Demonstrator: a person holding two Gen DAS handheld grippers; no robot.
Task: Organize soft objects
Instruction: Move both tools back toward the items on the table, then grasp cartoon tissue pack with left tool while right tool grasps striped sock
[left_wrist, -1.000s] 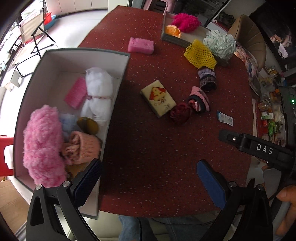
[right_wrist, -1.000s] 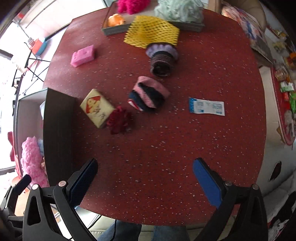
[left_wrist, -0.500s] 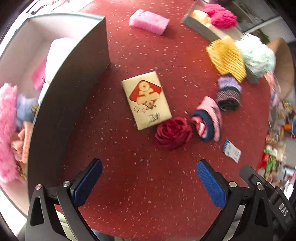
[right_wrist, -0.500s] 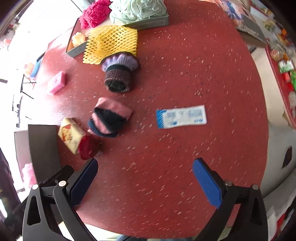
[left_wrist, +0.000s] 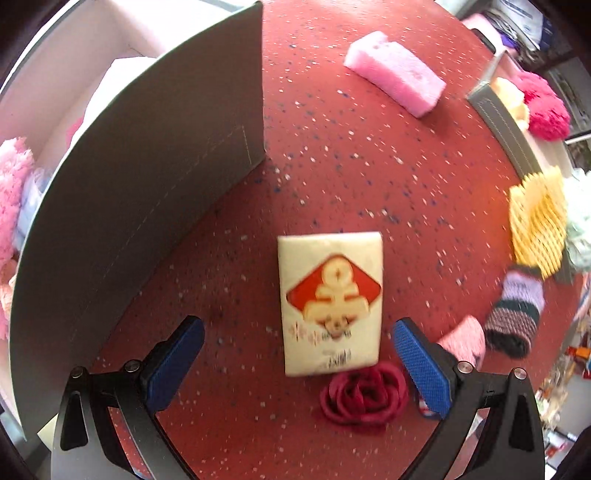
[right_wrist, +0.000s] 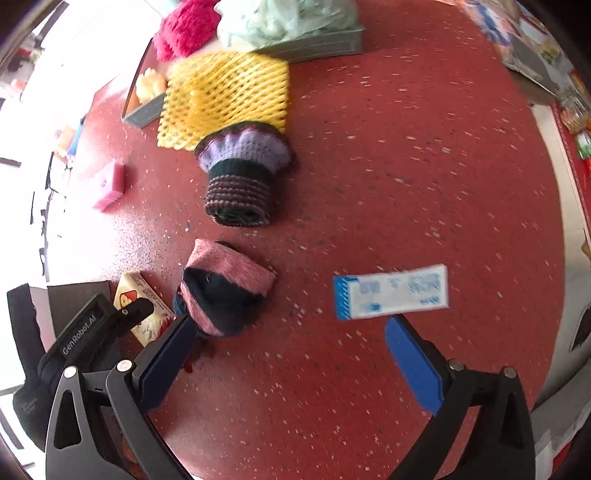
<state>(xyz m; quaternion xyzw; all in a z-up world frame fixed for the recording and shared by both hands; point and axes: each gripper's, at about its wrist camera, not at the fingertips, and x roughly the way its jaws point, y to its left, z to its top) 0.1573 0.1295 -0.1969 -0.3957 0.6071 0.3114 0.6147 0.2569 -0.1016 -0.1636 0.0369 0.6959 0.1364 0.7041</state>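
Here, in the left wrist view, we see the left gripper (left_wrist: 297, 345) with its two blue pads spread wide and nothing between them gripped. The cream tissue pack (left_wrist: 330, 301) lies flat on the red table (left_wrist: 351, 166), and its near end sits in the gap between the fingers, closer to the right pad. The dark red fabric rose (left_wrist: 364, 397) touches the near edge of the pack, just beside the right pad. The grey box (left_wrist: 140, 206) stands to the left, with pink fluffy things inside.

Then, in the right wrist view, we see the right gripper (right_wrist: 288, 354) also spread wide and empty. The pink and navy knitted piece (right_wrist: 225, 291) lies just beyond the left pad, almost touching it. The white and blue sachet (right_wrist: 391, 291) lies just beyond the right pad. The purple striped knitted piece (right_wrist: 242, 177) is farther, beside the yellow foam net (right_wrist: 225, 99).
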